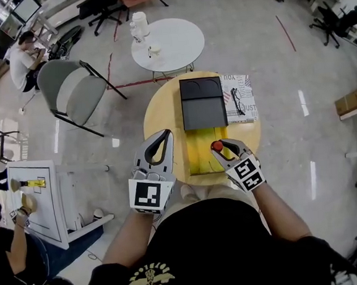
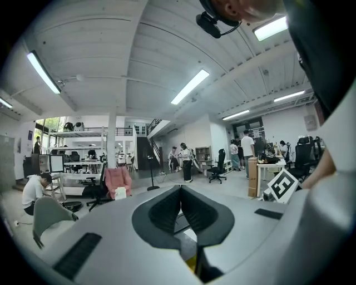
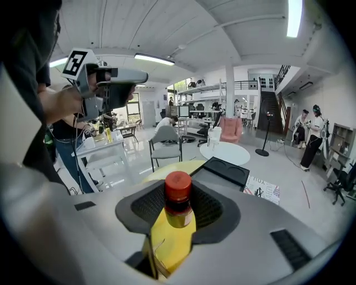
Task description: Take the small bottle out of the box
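Over the round table (image 1: 159, 111), the small bottle (image 3: 178, 189) is clamped by the right gripper (image 3: 177, 214), seemingly raised from the box (image 1: 200, 160); carrying clear remains; left gripper (image 2: 181, 211) closed, empty

Support: round wooden table (image 1: 157, 117) below your grippers | yellow open box (image 1: 200, 160) on it, between your left gripper (image 1: 164, 135) and right gripper (image 1: 221, 146) | black box cover (image 1: 203, 102) touching its far end | printed sheet (image 1: 246, 89) ahead of your right gripper, beside the cover.
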Available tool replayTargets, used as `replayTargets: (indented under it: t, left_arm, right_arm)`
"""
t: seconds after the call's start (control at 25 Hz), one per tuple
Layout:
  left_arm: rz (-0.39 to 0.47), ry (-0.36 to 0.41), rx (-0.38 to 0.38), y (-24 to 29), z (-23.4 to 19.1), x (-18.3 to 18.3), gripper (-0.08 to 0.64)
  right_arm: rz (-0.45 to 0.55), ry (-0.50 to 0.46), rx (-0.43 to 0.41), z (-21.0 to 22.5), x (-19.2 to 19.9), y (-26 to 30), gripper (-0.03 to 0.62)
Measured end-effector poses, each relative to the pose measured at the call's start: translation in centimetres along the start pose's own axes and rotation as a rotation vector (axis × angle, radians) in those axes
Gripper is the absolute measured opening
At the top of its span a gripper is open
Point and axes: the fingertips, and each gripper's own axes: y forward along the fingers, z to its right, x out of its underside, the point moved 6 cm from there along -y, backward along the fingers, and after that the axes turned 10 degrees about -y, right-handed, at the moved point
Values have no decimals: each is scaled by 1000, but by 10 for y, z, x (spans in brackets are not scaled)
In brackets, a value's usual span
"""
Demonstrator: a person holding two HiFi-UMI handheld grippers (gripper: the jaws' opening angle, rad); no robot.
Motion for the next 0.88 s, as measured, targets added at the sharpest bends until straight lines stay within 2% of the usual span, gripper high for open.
replayTargets:
  t: [0.32, 0.6, 0.88]
  left_arm:
    - [13, 9, -4, -7, -1, -18, 17]
    - [14, 6, 32, -14, 7, -30, 17]
    - [17, 3, 25, -21, 5, -36, 17]
  right_arm:
    - [44, -18, 18, 0, -48, -40, 152]
    - [122, -7, 26, 3, -96, -75, 152]
    - [188, -18, 25, -3, -132, -99, 152]
